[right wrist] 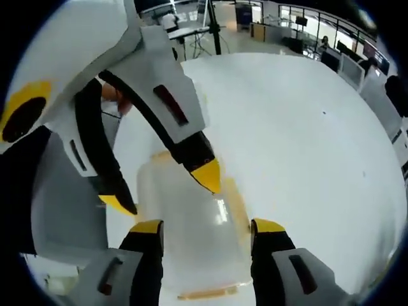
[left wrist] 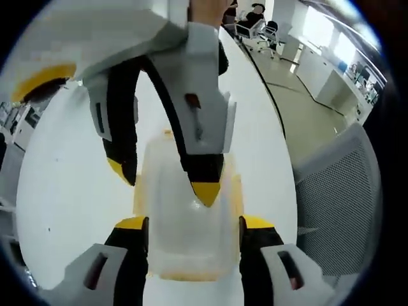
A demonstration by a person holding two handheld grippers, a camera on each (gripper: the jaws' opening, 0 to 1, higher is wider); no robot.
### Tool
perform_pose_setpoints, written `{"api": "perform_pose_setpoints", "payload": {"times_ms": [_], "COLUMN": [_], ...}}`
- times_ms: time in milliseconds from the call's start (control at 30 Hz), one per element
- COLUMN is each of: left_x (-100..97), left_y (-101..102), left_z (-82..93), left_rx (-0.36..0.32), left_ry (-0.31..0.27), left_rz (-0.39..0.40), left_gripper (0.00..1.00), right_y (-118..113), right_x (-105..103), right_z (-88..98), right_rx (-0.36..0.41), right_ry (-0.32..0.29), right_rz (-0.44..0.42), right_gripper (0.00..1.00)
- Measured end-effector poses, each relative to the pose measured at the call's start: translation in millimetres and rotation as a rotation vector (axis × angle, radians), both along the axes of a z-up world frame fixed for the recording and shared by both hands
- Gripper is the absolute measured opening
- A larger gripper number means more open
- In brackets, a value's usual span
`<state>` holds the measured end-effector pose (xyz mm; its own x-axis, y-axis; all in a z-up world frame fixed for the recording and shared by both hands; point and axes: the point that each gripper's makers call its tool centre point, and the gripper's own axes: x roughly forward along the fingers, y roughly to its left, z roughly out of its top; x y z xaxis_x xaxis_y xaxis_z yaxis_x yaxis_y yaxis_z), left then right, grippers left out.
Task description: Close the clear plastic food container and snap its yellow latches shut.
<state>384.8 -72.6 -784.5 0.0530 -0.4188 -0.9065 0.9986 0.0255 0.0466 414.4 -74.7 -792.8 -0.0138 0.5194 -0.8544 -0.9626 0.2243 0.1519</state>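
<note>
A clear plastic food container [left wrist: 191, 245] with yellow latches [left wrist: 185, 275] lies on the white table [left wrist: 70, 191], its lid on top. My left gripper [left wrist: 194, 223] stands open, its jaws flanking the container's sides. The right gripper [left wrist: 164, 182] reaches in from above, also open, with one yellow fingertip [left wrist: 207, 191] pressed on the lid and the other beside the container's left edge. In the right gripper view the container [right wrist: 197, 255] sits between my right gripper's [right wrist: 208, 226] jaws. The left gripper [right wrist: 162, 190] comes from the upper left, one fingertip [right wrist: 207, 175] on the lid.
The round white table [right wrist: 306, 127] spreads wide around the container. A grey mesh chair [left wrist: 338, 191] stands by the table's right side. Office desks and chairs [left wrist: 255, 29] lie beyond it. A hand [right wrist: 118, 95] holds the left gripper.
</note>
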Motion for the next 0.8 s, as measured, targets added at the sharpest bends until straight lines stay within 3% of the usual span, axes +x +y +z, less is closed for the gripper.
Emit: {"api": "perform_pose_setpoints", "payload": {"times_ms": [333, 433, 533, 800], "left_x": [-5.4, -9.2, -10.3, -15.1], "left_y": [0, -1, 2, -1], "left_z": [2.4, 4.7, 4.1, -7.2], "left_rx": [0.052, 0.042, 0.056, 0.068], "left_ry": [-0.041, -0.005, -0.032, -0.05], "left_rz": [-0.038, 0.002, -0.016, 0.076], "left_gripper": [0.58, 0.69, 0.65, 0.66], "right_y": [1, 1, 2, 1], "right_x": [-1, -1, -1, -1], "right_z": [-1.1, -1.2, -1.4, -1.8], "right_rx": [0.02, 0.021, 0.013, 0.001], "right_ry": [0.017, 0.022, 0.024, 0.031], "right_rz": [0.002, -0.003, -0.002, -0.009], "right_gripper": [0.54, 0.55, 0.54, 0.54]}}
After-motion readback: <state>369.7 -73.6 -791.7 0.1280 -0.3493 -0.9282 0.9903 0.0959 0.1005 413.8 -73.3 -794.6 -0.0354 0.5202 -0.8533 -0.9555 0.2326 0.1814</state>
